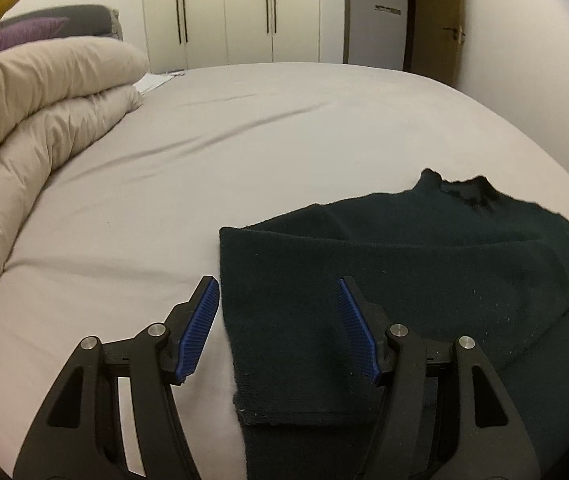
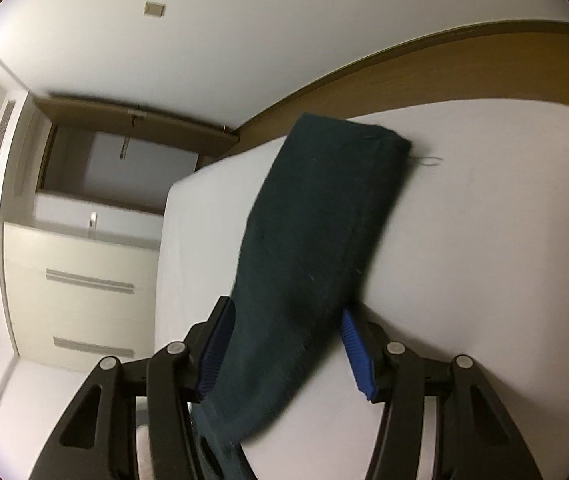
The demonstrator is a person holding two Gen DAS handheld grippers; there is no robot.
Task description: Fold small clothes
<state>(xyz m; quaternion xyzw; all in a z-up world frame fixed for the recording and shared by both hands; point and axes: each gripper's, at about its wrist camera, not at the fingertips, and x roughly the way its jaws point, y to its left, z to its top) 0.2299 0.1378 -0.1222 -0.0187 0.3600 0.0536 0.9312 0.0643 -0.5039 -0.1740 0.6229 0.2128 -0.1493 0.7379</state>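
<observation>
Bedroom, one bed [image 1: 244, 128] under a pale grey sheet. Far left edge of the bed: a beige duvet [image 1: 36, 108], rolled in a heap, with purple and yellow cushions [image 1: 8, 28] behind it. Beyond the far edge: cream wardrobe doors [image 1: 228, 12] and a brown door [image 1: 440, 20]. Left gripper [image 1: 278, 304]: blue pads apart, nothing pinched, hanging over the left edge of the garment. Near right part of the bed: a dark green sweater [image 1: 424, 264], lying flat, collar toward the far edge, one sleeve folded across the body. Right gripper [image 2: 288, 344]: jaws apart, a long folded strip of the same sweater [image 2: 316, 232] running between them; whether the pads press on it cannot be told.
</observation>
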